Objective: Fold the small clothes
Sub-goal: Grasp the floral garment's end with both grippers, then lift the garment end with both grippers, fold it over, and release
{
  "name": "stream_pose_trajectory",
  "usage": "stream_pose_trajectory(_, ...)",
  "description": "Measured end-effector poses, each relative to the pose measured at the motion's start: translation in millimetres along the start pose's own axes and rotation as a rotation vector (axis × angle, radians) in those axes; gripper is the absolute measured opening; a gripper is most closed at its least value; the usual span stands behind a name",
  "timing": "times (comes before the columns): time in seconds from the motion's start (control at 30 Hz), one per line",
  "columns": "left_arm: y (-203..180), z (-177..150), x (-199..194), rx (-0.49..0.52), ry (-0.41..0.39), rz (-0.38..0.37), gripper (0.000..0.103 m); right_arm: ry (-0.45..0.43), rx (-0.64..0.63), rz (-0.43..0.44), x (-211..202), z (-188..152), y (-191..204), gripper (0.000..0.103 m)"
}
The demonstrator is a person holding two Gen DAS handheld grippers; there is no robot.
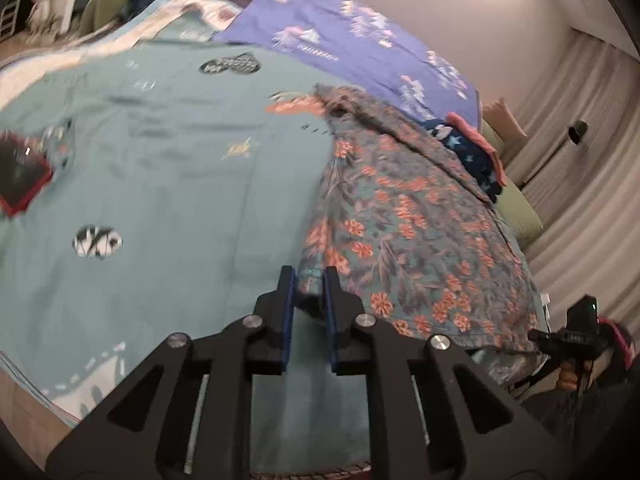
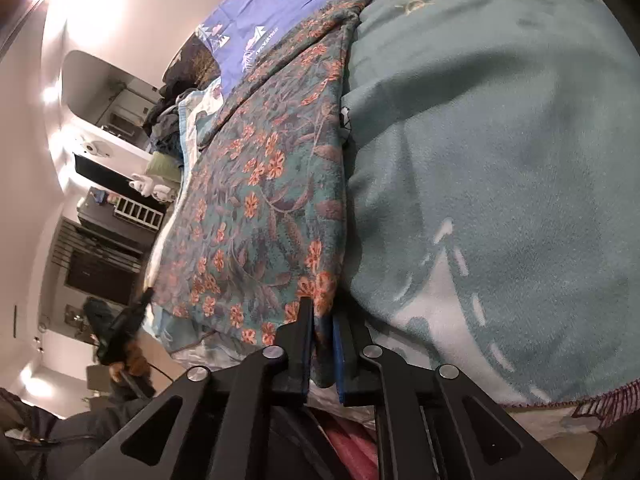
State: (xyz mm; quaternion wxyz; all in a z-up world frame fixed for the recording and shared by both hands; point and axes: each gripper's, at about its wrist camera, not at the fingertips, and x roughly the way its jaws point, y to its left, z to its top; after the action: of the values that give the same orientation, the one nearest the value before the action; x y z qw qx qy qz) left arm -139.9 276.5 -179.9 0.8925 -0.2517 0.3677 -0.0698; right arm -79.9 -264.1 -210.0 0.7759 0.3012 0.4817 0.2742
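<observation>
Best done by lifting both near corners together, level and taut, then carrying them toward the far hem. Lower centre of each view: left gripper (image 1: 309, 280) nearly closed, pinching the floral garment's (image 1: 404, 220) near corner; right gripper (image 2: 322, 312) clamped tight on its other near edge. Beyond, spread across the teal blanket (image 1: 180, 168), toward the purple pillow (image 1: 340, 28) at upper centre.

Teal blanket (image 1: 168, 168) — purple sheet (image 1: 320, 24), curtains (image 1: 580, 184) perhaps.

Floral garment (image 1: 404, 216): teal ground, orange flowers. Blanket (image 1: 168, 168): plain teal, white patches. Sheet (image 1: 340, 28): purple, white triangles.
</observation>
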Motion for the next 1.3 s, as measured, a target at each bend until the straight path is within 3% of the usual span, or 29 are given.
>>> stream_pose_trajectory(0.03, 3, -2, 2, -0.011, 0.006, 0.0, 0.03, 0.002, -0.003, 0.003, 0, -1, 1, 0.016)
stream_pose_trajectory(0.07, 6, -4, 9, -0.033, 0.026, -0.006, 0.047, 0.004, -0.007, 0.009, 1, -1, 2, 0.023)
stream_pose_trajectory(0.1, 8, -4, 16, -0.05, 0.044, -0.005, 0.057, 0.005, -0.012, 0.017, 2, -1, 3, 0.031)
stream_pose_trajectory(0.23, 6, -2, 33, -0.045, 0.061, 0.013, 0.058, 0.008, -0.042, 0.014, 7, -2, 11, 0.047)
stream_pose_trajectory(0.27, 4, -1, 34, -0.041, 0.061, 0.009, 0.05, 0.011, -0.06, 0.003, 9, -2, 14, 0.048)
stream_pose_trajectory(0.3, 2, 2, 34, -0.031, 0.064, -0.009, 0.033, 0.012, -0.073, -0.005, 9, -3, 16, 0.049)
stream_pose_trajectory(0.37, 2, 5, 33, -0.023, 0.071, -0.029, 0.01, 0.015, -0.08, -0.011, 10, -3, 18, 0.049)
stream_pose_trajectory(0.43, 1, 8, 30, -0.04, 0.065, -0.043, 0.008, 0.017, -0.08, -0.011, 10, -1, 20, 0.034)
stream_pose_trajectory(0.47, -2, 10, 26, -0.044, 0.055, -0.046, 0.008, 0.021, -0.092, -0.02, 9, 0, 21, 0.004)
stream_pose_trajectory(0.53, -14, 16, 16, -0.017, 0.015, -0.047, 0.007, -0.003, -0.084, -0.007, 3, 2, 25, 0.005)
stream_pose_trajectory(0.7, -52, 43, -16, 0.084, -0.101, -0.086, 0.007, -0.099, -0.09, 0.164, -29, 19, 43, 0.005)
stream_pose_trajectory(0.87, -64, 72, -27, 0.066, -0.169, -0.133, 0.007, -0.188, -0.094, 0.275, -56, 36, 52, 0.005)
stream_pose_trajectory(1.03, -69, 102, -30, 0.036, -0.24, -0.184, 0.007, -0.274, -0.097, 0.32, -75, 62, 57, 0.005)
stream_pose_trajectory(1.17, -71, 138, -23, -0.067, -0.285, -0.342, 0.007, -0.352, -0.112, 0.345, -85, 90, 67, 0.005)
stream_pose_trajectory(1.3, -89, 172, -10, -0.034, -0.304, -0.308, 0.007, -0.421, -0.143, 0.346, -92, 128, 81, 0.005)
